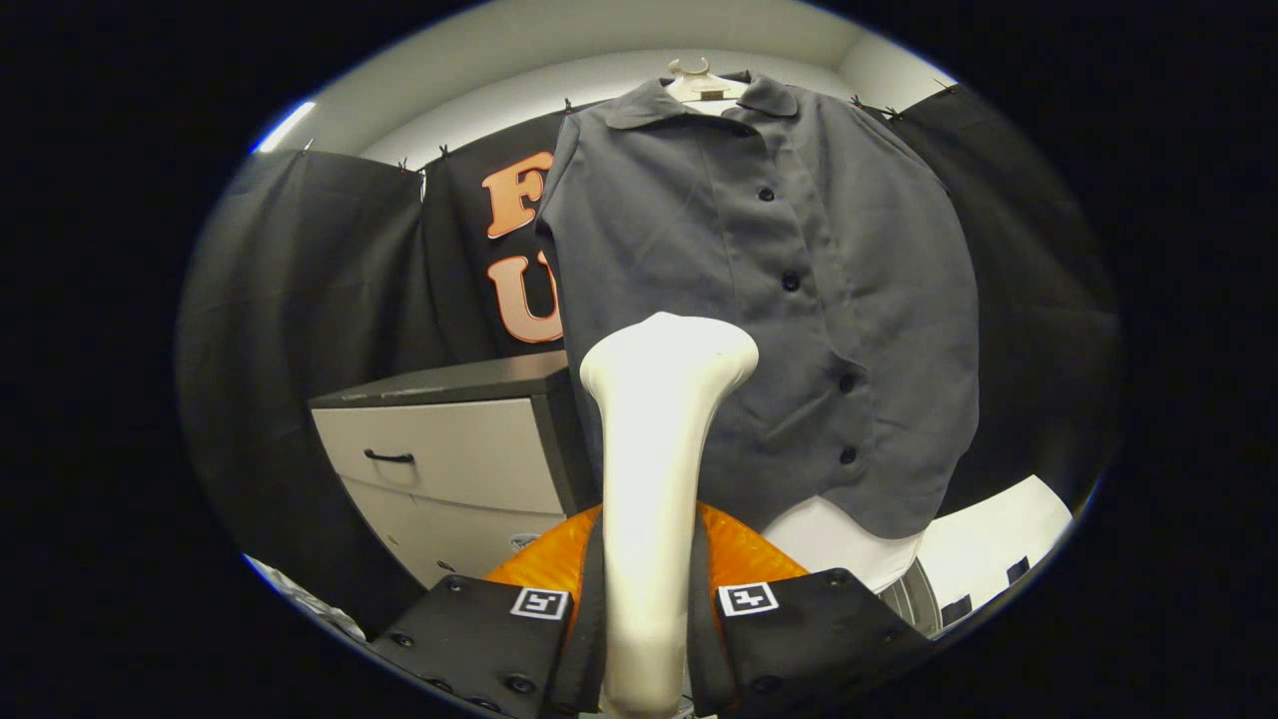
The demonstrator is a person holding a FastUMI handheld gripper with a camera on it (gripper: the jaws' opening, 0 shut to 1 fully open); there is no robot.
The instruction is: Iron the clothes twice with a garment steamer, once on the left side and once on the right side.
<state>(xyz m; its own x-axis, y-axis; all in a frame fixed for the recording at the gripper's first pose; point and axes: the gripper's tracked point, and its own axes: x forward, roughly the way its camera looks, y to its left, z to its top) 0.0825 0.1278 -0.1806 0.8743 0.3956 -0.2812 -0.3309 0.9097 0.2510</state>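
Note:
A dark grey button-up shirt (pixel 799 290) hangs on a pale hanger (pixel 702 82) in front of the black cloth wall. My gripper (pixel 647 599) is shut on the handle of a cream-white garment steamer (pixel 654 469), both fingers pressing its sides. The steamer stands upright between the fingers, and its wide head (pixel 669 355) reaches up in front of the shirt's lower left part. I cannot tell whether the head touches the cloth. The shirt's button row runs down just right of the steamer head.
A low cabinet (pixel 449 469) with pale drawers, a dark top and a black handle stands left of the shirt. Something white (pixel 988 544) lies low on the right beneath the shirt's hem. Black cloth walls close the booth on both sides.

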